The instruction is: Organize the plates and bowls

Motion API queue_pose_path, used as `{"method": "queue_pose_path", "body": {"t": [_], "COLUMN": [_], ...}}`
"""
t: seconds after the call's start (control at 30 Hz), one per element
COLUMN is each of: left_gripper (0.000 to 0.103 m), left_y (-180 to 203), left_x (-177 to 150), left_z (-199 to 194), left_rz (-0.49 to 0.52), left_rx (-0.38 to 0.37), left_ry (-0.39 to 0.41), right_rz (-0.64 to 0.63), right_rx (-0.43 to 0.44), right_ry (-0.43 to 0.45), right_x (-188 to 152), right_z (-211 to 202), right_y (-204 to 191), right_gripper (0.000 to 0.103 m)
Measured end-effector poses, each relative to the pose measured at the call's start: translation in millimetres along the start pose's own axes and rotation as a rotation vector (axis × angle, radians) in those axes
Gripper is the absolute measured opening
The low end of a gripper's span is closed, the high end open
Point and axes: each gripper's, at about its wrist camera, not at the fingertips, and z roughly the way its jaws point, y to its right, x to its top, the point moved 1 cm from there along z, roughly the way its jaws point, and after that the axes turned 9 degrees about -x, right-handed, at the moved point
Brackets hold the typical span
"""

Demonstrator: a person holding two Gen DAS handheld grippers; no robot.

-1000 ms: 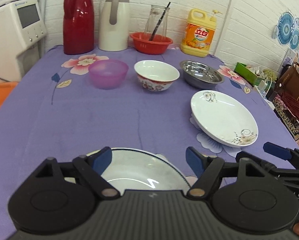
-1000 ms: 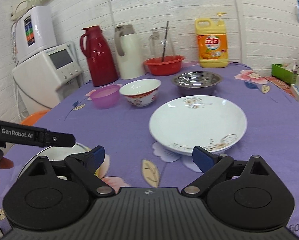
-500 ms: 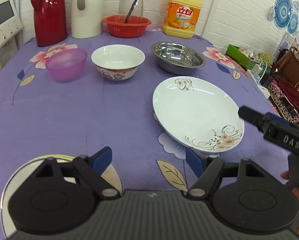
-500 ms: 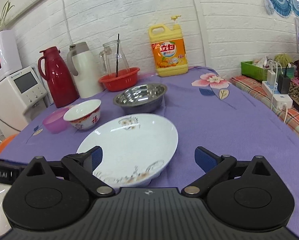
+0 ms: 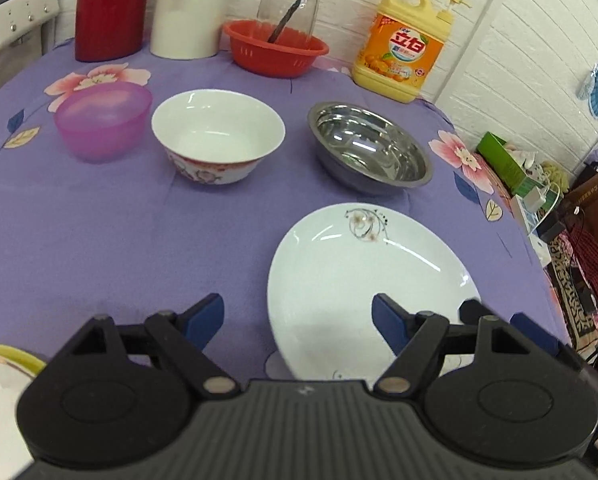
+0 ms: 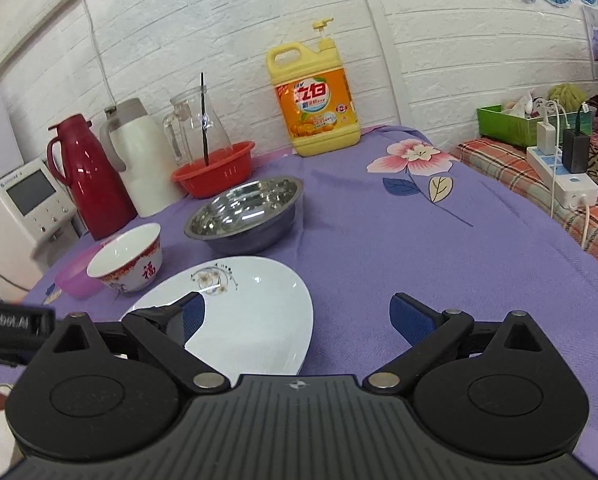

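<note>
Here, 2 grippers are seen above a table covered by a purple flowered cloth. The left gripper is spread wide and holds nothing; its right finger lies over the near part of the white floral plate, its left finger over bare cloth. The right gripper is likewise spread wide and empty, with its left finger over the same plate and its right finger over the cloth beside it. Whether either finger touches the plate cannot be told.

Behind the plate, 3 bowls are set in a row: a pink plastic bowl, a white ceramic bowl with a red patterned band, and a steel bowl. A second dish with a yellow rim is glimpsed at the lower left edge of the left view.

Along the wall are ranged a red thermos, a white jug, a red basket holding a glass pitcher, and a yellow detergent bottle.
</note>
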Motion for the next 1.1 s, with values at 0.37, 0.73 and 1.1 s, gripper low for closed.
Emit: {"method": "queue_pose_path", "body": {"t": [0.37,0.73,1.1], "left_gripper": [0.076,0.072,0.053], "left_y": [4.3,13.8,25.7], "left_x": [-3.6,-8.0,-19.3], "left_z": [34.8,44.7,7.1], "left_rz": [0.054,0.147,0.238], "left_rx": [0.083,0.127,0.09], "left_ry": [-0.045,-0.031,-0.009], "right_rz": [-0.115,-0.211,-0.153], "right_rx": [-0.021,-0.023,0.039], "right_ry": [-0.094,-0.113,-0.072], "right_x": [-14.2,-16.3,-19.3], "right_z": [20.4,24.8,-10.3], "right_y": [-22.4,-37.0,-54.1], "right_gripper": [0.103,0.103,0.103]}}
